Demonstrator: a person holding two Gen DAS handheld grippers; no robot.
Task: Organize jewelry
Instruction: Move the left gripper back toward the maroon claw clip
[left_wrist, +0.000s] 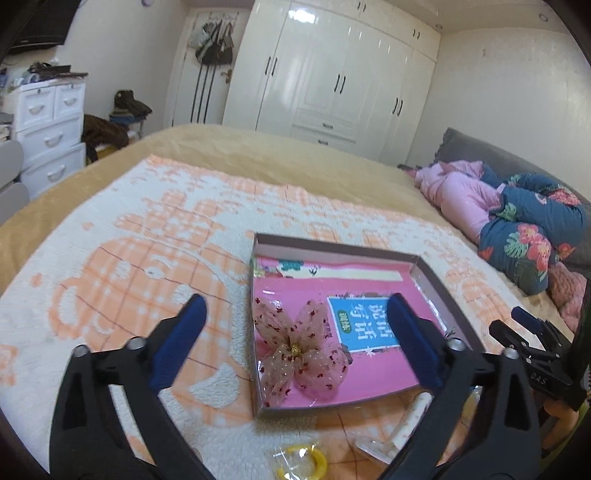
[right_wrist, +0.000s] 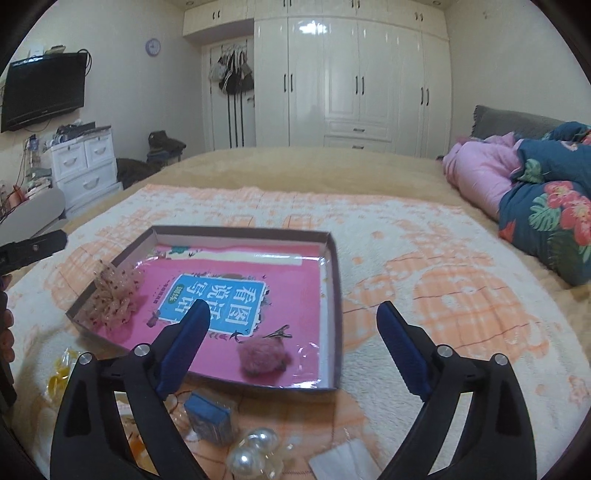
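Jewelry pieces, pearl earrings (right_wrist: 253, 452) included, lie loose below both wide, empty claws (left_wrist: 295, 325) (right_wrist: 291, 328); soft blanket (right_wrist: 424, 258) could snag a careless pick.

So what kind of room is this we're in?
A bedroom, most likely: the work is laid out on a bed, with a tall white wardrobe behind it and a rolled quilt at the side.

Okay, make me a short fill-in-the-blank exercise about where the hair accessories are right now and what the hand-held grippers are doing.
1. The sheer bow lies inside the shallow ____.
2. The fuzzy pink clip rests on a pink ____.
3. The pearl beads lie ____ the box.
4. Both hand-held grippers, left and right, are ____.

Missing words: box; book; outside; open
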